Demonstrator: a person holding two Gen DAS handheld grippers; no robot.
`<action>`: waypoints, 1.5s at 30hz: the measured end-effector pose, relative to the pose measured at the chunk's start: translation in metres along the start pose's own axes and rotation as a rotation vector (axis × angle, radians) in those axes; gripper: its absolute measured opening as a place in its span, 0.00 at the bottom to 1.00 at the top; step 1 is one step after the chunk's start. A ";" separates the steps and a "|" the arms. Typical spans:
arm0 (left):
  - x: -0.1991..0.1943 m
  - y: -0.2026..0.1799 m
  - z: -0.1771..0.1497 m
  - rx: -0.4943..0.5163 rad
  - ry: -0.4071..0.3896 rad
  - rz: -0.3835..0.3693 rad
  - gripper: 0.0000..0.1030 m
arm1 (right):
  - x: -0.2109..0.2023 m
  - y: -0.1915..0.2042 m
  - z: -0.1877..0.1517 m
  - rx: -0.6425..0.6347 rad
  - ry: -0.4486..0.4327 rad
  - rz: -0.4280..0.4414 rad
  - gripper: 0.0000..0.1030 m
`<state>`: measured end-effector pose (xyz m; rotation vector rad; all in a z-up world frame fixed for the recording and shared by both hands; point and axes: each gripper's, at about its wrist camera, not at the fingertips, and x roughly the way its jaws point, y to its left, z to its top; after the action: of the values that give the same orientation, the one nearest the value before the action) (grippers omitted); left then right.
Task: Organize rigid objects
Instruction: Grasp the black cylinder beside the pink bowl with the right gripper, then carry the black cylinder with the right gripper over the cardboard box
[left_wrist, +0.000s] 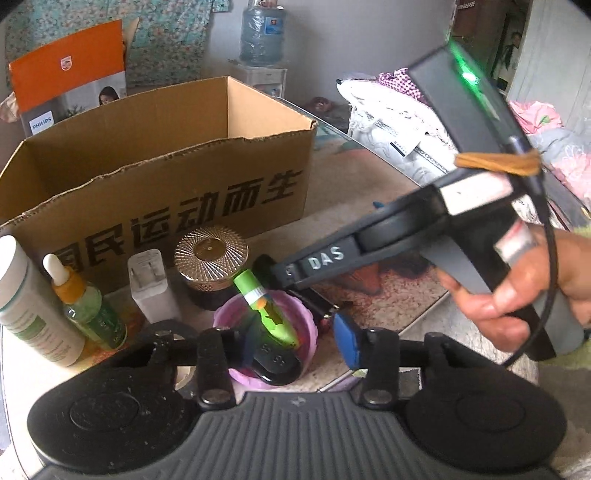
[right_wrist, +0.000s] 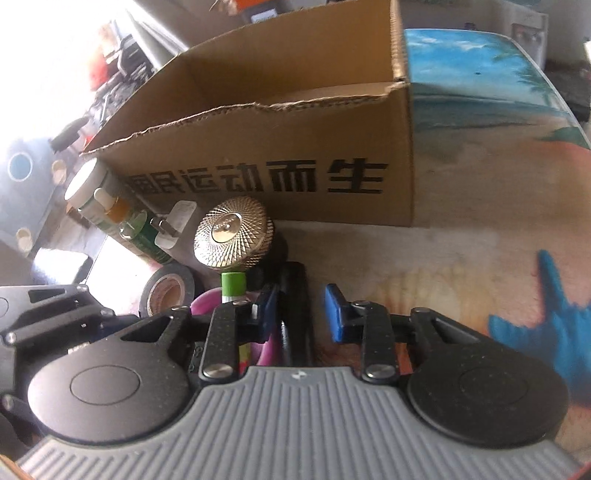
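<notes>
Both hand-held grippers hover low over bench (right_wrist: 480, 206), in front of open cardboard box (left_wrist: 159, 177). Left hand-held gripper (left_wrist: 295, 343) spread wide over purple bowl (left_wrist: 310, 325), green toy (left_wrist: 266, 306) and black key fob (left_wrist: 273, 363) inside bowl, nothing gripped. Right hand-held gripper (right_wrist: 301, 314) also open, blue fingers (right_wrist: 334, 314) straddling black stick-like thing (right_wrist: 295, 295), can't tell if touching. Gold-lid jar (right_wrist: 231, 230), white charger (left_wrist: 149, 280), dropper bottle (left_wrist: 88, 306), white tube (left_wrist: 33, 306) lined up along box front. Tape roll (right_wrist: 168, 291) beside bowl.

Right gripper (right_wrist: 300, 314), jaws apart, straddles a black bar-shaped object (right_wrist: 295, 306) on the bench (right_wrist: 480, 229), near the gold-lidded jar (right_wrist: 233, 236) and cardboard box (right_wrist: 295, 147).
</notes>
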<state>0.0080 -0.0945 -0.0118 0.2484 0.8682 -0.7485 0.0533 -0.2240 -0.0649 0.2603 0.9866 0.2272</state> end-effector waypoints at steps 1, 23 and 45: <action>0.000 0.000 0.000 -0.002 0.001 -0.003 0.43 | 0.003 0.001 0.002 -0.007 0.008 0.000 0.26; 0.041 -0.059 0.016 0.095 0.109 -0.167 0.43 | -0.039 -0.062 -0.057 0.326 -0.077 0.017 0.21; 0.066 -0.065 0.026 0.073 0.128 -0.061 0.31 | -0.044 -0.077 -0.067 0.404 -0.111 0.108 0.21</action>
<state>0.0062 -0.1862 -0.0394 0.3388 0.9742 -0.8289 -0.0213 -0.3029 -0.0905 0.6892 0.9036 0.1078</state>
